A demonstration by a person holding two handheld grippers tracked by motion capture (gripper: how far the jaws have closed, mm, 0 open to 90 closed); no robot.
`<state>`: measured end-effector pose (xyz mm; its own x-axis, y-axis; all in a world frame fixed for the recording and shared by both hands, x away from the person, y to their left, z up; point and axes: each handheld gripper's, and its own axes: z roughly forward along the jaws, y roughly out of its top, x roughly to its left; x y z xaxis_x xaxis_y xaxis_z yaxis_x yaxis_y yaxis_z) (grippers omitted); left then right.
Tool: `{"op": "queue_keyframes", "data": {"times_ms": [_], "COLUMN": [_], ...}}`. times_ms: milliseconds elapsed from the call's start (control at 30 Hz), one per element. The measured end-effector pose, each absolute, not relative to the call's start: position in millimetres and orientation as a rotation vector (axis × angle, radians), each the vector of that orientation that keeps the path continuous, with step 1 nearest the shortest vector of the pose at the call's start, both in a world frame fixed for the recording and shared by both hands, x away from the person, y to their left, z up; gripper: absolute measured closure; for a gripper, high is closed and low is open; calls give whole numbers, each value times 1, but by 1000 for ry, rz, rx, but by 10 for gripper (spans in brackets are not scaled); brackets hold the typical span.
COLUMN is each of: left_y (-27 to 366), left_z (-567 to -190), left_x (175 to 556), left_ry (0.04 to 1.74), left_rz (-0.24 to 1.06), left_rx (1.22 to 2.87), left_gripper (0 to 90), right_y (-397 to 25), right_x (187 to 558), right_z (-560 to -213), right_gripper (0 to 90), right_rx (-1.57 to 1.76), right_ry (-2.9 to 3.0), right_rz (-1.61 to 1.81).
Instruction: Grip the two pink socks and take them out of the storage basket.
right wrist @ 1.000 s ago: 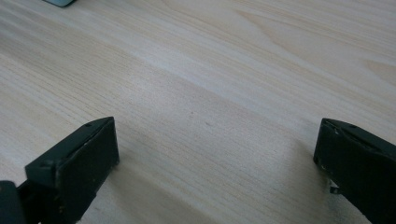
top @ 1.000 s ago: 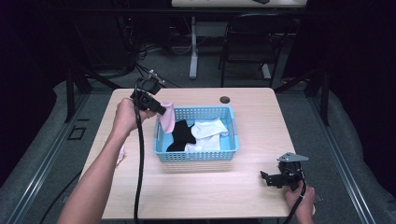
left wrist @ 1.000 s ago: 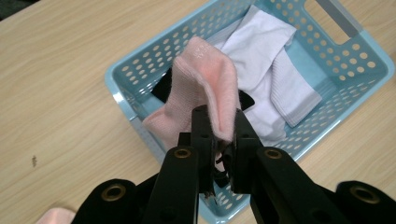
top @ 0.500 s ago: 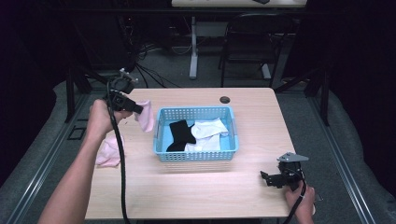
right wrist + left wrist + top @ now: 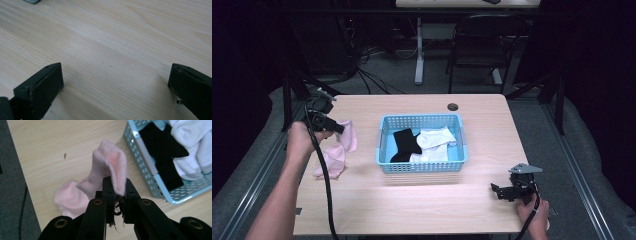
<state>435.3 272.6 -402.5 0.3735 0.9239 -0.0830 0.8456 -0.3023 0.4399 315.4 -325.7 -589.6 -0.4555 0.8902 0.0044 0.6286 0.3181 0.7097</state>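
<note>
Your left gripper (image 5: 117, 192) pinches a pink sock (image 5: 110, 167) by its edge; thin bite, it may slip out. The blue basket (image 5: 384, 145) sits at 3 o'clock. Your right gripper (image 5: 512, 190) rests wide open.

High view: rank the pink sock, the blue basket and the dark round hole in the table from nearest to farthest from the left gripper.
1. Pink sock: clamped in the left gripper, hanging at the table's left side.
2. Blue basket: mid-table, to the sock's right.
3. Dark round hole: near the far edge, beyond the basket.
</note>
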Motion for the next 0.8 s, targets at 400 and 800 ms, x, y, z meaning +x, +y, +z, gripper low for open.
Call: {"op": "queue_keyframes", "data": {"times_ms": [400, 800], "left_y": [294, 297], "left_z": [-471, -458], "left_x": [443, 407], "left_ry": [1665, 1624], "left_rz": [132, 301], "left_rx": [2207, 2201], "left_gripper": [790, 210], "right_y": [-326, -326], "right_x": [315, 315], "right_z": [-589, -589], "right_gripper": [0, 0], "right_rx": [1346, 1345], "right_ry": [2207, 2208], "right_rz": [914, 914]}}
